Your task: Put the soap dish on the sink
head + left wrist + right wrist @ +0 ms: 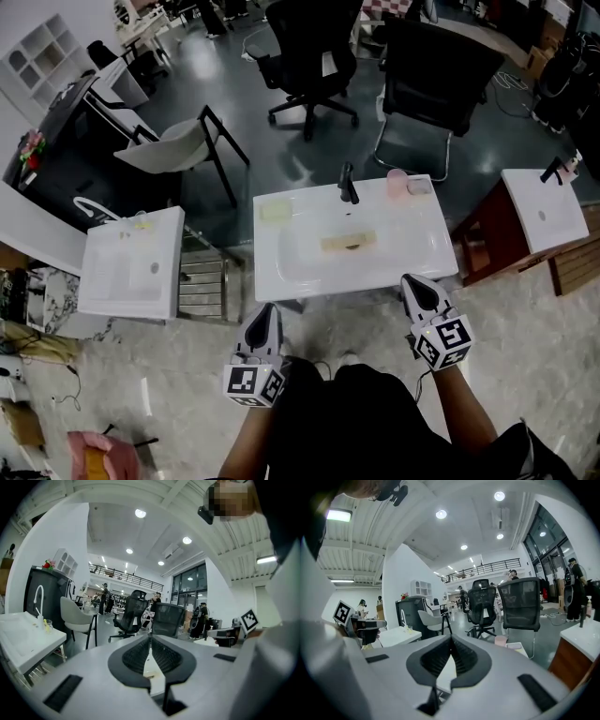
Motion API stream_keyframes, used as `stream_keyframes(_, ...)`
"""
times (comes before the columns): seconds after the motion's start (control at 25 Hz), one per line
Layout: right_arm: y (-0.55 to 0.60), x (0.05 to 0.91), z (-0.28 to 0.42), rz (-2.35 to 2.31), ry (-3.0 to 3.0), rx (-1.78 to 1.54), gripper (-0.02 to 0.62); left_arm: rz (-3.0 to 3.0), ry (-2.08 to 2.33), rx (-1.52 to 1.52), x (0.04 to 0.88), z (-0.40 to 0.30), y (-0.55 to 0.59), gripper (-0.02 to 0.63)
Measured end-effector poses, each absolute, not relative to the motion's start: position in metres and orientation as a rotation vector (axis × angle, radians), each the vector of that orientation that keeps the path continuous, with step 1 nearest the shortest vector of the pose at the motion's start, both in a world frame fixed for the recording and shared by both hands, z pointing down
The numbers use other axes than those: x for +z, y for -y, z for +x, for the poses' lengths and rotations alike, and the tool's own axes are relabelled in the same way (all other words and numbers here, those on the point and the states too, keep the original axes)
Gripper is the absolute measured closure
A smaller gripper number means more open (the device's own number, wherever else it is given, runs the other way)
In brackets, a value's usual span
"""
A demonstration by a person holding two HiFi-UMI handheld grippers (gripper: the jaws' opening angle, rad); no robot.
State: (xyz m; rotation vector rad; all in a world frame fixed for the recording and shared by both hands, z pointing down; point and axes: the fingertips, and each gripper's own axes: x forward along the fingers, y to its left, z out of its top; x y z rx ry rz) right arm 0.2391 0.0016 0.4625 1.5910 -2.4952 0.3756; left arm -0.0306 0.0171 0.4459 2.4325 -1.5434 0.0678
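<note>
A white sink (427,253) stands in front of me with a black tap (348,183) at its back. On its back right corner, a small flat dish (419,187) sits beside a pink cup (397,183); both also show in the right gripper view, the dish (516,646) next to the cup (500,640). A tan rectangular piece (349,243) lies in the basin. My left gripper (265,319) (150,638) hangs shut and empty short of the sink's front left corner. My right gripper (419,289) (451,638) is shut and empty at the front right corner.
A second white sink (131,262) stands at the left, a third (544,206) on a wooden cabinet at the right. Behind the middle sink are a black mesh chair (436,80), a black office chair (309,56) and a white chair (173,145).
</note>
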Motion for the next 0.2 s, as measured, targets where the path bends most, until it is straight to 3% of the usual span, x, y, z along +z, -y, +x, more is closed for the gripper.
stream_keyframes(0.2,0.005,0.465,0.223,1.561,2.512,0.372,0.597,2.405,1.556,0.078,0.455,-0.044,-0.018,0.582)
